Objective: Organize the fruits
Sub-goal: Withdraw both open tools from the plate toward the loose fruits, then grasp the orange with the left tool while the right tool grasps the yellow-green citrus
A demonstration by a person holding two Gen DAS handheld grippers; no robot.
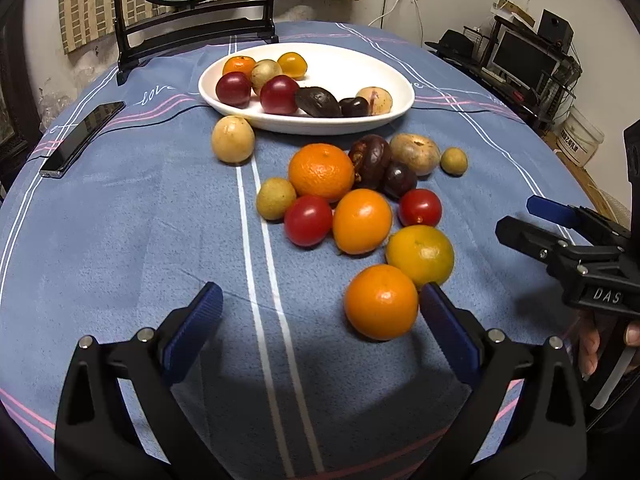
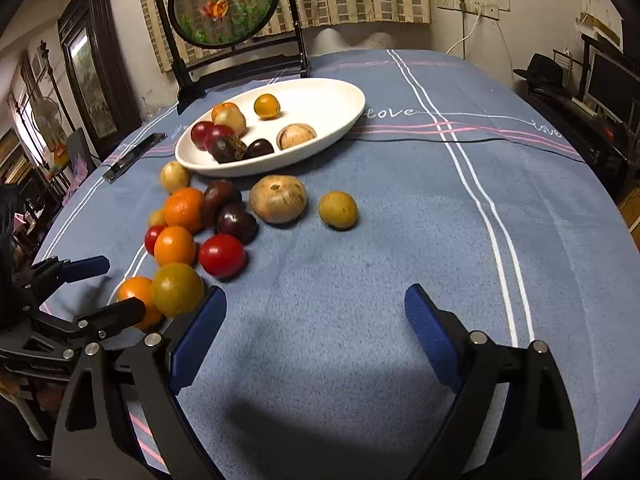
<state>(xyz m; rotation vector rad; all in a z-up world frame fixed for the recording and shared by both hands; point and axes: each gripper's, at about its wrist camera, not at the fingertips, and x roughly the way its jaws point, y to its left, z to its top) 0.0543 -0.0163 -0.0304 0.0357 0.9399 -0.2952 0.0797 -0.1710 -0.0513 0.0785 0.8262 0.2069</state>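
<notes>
The left gripper [image 1: 318,308] hovers low over a surface [image 1: 120,240] draped in blue cloth, its jaws spread wide and holding nothing; an orange [image 1: 381,301] sits just inside the right jaw, touching or nearly touching its blue pad, with a yellow-green citrus [image 1: 420,255] right behind it. Ahead of the jaws lies a loose cluster of fruit, among them a tomato [image 1: 308,220], and beyond that a white dish [image 1: 360,64] already carrying several pieces. The right gripper [image 2: 316,312] (seen side-on at the left camera's right edge) also has its jaws apart over bare cloth, the citrus beside its left jaw. A phone [image 1: 82,138] lies far left.
</notes>
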